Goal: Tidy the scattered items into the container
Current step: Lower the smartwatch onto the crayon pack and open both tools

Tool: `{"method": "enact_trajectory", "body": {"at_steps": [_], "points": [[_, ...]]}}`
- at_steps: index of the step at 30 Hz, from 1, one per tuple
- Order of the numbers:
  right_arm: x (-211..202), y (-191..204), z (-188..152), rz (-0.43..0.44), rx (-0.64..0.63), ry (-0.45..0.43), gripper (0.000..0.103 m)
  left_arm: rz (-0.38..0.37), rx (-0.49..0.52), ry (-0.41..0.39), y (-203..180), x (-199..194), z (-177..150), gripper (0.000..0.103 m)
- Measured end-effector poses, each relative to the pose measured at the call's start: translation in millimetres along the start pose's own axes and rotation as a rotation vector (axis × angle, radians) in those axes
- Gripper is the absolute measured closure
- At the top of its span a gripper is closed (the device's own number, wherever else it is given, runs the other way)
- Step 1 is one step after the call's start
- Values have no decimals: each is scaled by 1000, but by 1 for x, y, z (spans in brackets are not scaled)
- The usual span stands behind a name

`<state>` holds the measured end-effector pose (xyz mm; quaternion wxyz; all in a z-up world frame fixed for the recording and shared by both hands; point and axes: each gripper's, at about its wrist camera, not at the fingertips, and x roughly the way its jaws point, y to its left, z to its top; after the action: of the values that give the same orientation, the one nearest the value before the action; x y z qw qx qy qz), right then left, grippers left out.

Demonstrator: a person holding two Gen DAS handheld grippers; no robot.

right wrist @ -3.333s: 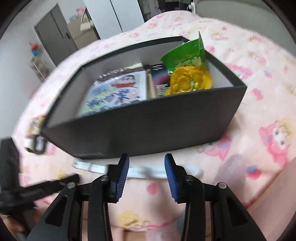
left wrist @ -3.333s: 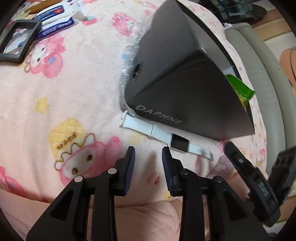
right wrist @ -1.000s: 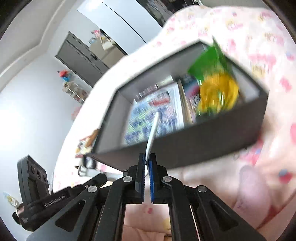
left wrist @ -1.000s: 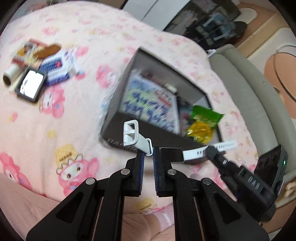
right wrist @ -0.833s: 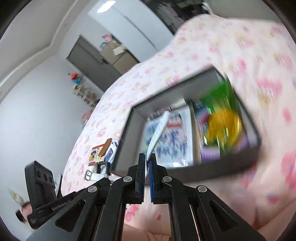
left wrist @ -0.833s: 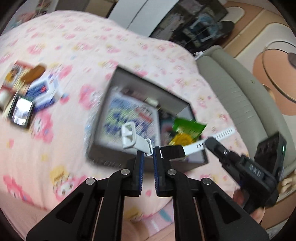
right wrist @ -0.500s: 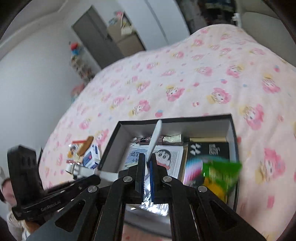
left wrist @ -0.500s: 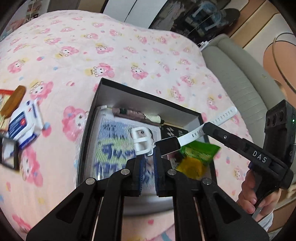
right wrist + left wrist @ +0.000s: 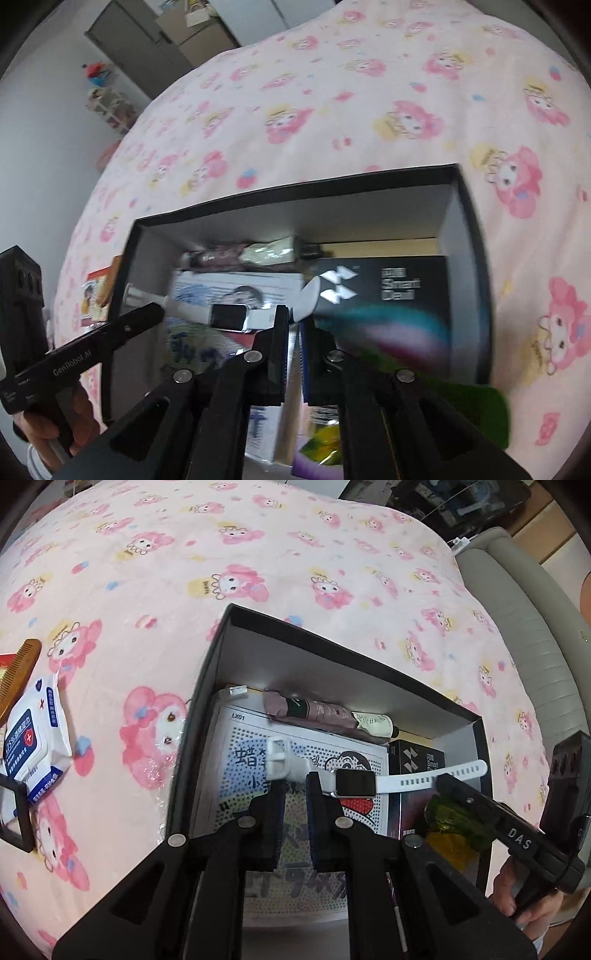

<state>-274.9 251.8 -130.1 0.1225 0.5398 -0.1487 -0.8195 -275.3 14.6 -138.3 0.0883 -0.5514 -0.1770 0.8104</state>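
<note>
A white smartwatch (image 9: 354,782) with a dark screen hangs stretched between both grippers, over the open black box (image 9: 207,679). My left gripper (image 9: 294,779) is shut on the buckle-end strap. My right gripper (image 9: 294,314) is shut on the holed strap end; the watch (image 9: 229,316) also shows in the right wrist view. The box (image 9: 469,236) holds a cartoon booklet (image 9: 240,753), a black carton (image 9: 399,291), a pink tube (image 9: 314,712) and a green snack bag (image 9: 458,819).
The box sits on a pink cartoon-print blanket (image 9: 258,554). Left of the box lie a wet-wipes pack (image 9: 33,731), a brown comb (image 9: 18,668) and a black-framed mirror (image 9: 14,819). A grey sofa edge (image 9: 532,627) runs along the right.
Both grippers closed on the watch straps, lifted the watch off the blanket and carried it over the box; it now hangs lower, just above the booklet.
</note>
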Motion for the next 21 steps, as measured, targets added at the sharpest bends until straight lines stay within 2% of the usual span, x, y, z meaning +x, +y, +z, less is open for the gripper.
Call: {"method": "enact_trajectory", "body": {"at_steps": [3, 6, 10, 14, 18, 21], "points": [[-17, -4, -3, -16, 10, -46, 99, 35, 9, -84, -3, -16, -4, 94], [-37, -4, -8, -46, 1, -110, 96, -1, 22, -108, -7, -29, -5, 92], [-58, -8, -9, -46, 18, -206, 96, -73, 120, -8, -25, -22, -14, 91], [-55, -14, -5, -42, 4, -175, 96, -38, 206, 80, -43, 5, -21, 91], [-61, -25, 5, -64, 29, -219, 96, -47, 224, 165, -57, 35, -21, 91], [-68, -30, 8, -48, 44, -243, 96, -35, 219, 188, -63, 51, -18, 82]]}}
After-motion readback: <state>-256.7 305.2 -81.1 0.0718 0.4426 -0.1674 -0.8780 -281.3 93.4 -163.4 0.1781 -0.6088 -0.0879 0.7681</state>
